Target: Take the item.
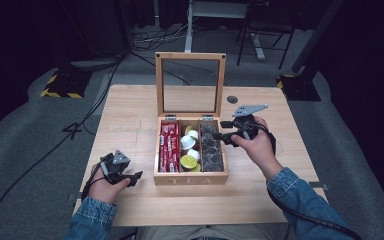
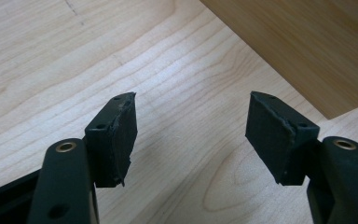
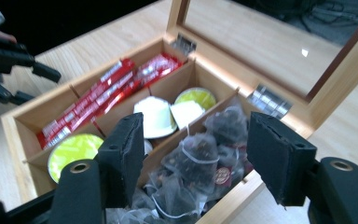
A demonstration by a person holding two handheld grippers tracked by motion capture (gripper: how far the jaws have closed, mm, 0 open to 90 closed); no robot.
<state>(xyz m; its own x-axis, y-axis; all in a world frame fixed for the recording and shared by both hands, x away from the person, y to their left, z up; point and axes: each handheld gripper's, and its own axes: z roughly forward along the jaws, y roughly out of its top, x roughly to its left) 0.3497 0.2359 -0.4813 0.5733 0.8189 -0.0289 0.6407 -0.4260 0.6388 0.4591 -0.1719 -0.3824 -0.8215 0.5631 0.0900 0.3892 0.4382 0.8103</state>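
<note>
A wooden tea box (image 1: 190, 178) stands mid-table with its glass lid (image 1: 190, 82) upright. Its left compartment holds red packets (image 1: 168, 147), the middle one white and green capsules (image 1: 190, 147), the right one dark tea bags (image 1: 211, 150). My right gripper (image 1: 223, 130) hovers open over the right compartment's far end; in the right gripper view its jaws frame the dark tea bags (image 3: 198, 156), with the capsules (image 3: 157, 116) and red packets (image 3: 107, 91) beyond. My left gripper (image 1: 136, 177) is open low over the table, just left of the box's front corner (image 2: 289, 42), nothing between its fingers.
The light wooden table (image 1: 125, 125) has bare room left of the box and along its front edge. A round cable hole (image 1: 232, 99) lies behind the box at the right. Cables trail over the grey floor (image 1: 40, 130) around the table.
</note>
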